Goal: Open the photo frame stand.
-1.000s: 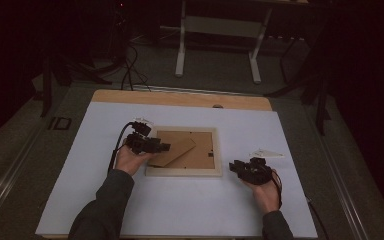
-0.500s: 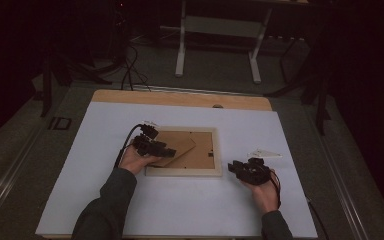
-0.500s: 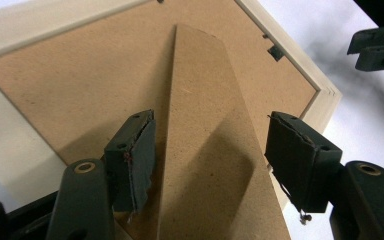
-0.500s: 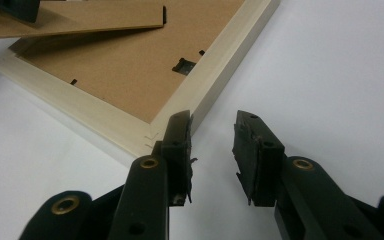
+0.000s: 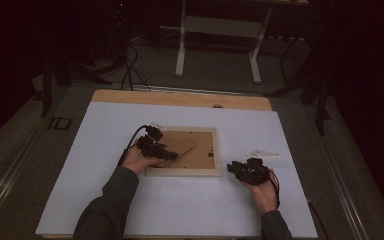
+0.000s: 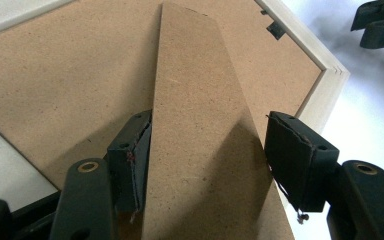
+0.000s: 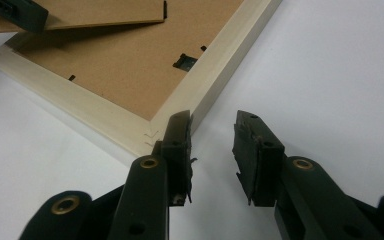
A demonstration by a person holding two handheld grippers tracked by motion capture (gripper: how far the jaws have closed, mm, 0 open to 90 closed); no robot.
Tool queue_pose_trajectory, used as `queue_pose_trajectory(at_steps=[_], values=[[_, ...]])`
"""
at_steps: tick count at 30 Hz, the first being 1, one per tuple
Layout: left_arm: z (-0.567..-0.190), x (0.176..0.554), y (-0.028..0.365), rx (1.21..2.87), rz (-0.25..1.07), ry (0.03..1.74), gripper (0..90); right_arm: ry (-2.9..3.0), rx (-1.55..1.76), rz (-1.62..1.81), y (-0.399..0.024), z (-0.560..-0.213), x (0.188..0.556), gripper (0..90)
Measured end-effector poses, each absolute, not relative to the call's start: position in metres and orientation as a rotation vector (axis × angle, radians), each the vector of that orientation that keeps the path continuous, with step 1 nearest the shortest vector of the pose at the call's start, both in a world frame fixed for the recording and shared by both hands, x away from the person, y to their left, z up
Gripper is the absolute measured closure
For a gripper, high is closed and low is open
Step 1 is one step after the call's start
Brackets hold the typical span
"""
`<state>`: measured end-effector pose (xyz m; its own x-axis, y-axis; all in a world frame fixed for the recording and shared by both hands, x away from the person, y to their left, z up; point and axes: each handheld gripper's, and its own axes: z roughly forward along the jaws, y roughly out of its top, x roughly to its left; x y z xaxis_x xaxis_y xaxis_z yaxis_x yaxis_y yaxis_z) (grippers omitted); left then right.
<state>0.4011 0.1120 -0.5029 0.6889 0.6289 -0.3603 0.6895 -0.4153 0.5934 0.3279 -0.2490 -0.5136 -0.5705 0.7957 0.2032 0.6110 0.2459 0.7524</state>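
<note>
— Fibreboard, was it, that easel stand [image 6: 205, 130] on the back of the picture frame [image 5: 184, 172]?

— It looked so: speckled brown, matte, a long tapering strip lying over the backing board [image 6: 70, 80] of the same stuff. The frame lay face down near the middle of the white counter [image 5: 80, 200], its pale wooden moulding mitred at the corners.

— And the left claw [image 6: 205, 150]?

— Spread, one pad on each side of the stand; the jaws had just been shifting, last of all narrowing a touch. One pad sat close at the strip's edge, the other stood off, so nothing was pinched.

— The right claw [image 7: 212, 145]?

— Half spread and empty, hovering at the frame's corner, about four o'clock from the frame's centre.

— How would you have done it well?

— I'd have closed on the strip's edges gently, since thin board can snap at its hinge, and lifted slowly while the right claw steadied the moulding. The small black turn clips [image 7: 185, 61] would want care too.
</note>
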Motion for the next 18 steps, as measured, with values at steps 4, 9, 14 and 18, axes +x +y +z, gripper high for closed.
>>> queue_pose_trajectory(at_steps=[4, 9, 14, 18], values=[[-0.5037, 0.4018, 0.1104, 2.17, -0.102, 1.001, 38.7, 2.3, 1.32, 1.224, -0.2481, -0.5144, 0.3281, 67.5], [-0.5066, 0.4035, 0.1078, 2.187, -0.113, 0.991, 38.2, 2.301, 1.318, 1.225, -0.248, -0.5143, 0.3281, 67.5], [-0.5075, 0.403, 0.106, 2.217, -0.091, 0.976, 39.7, 2.3, 1.324, 1.225, -0.2487, -0.5143, 0.3284, 67.5], [-0.5074, 0.4017, 0.105, 2.227, -0.072, 0.968, 39.8, 2.306, 1.322, 1.219, -0.2474, -0.5152, 0.3289, 67.5]])
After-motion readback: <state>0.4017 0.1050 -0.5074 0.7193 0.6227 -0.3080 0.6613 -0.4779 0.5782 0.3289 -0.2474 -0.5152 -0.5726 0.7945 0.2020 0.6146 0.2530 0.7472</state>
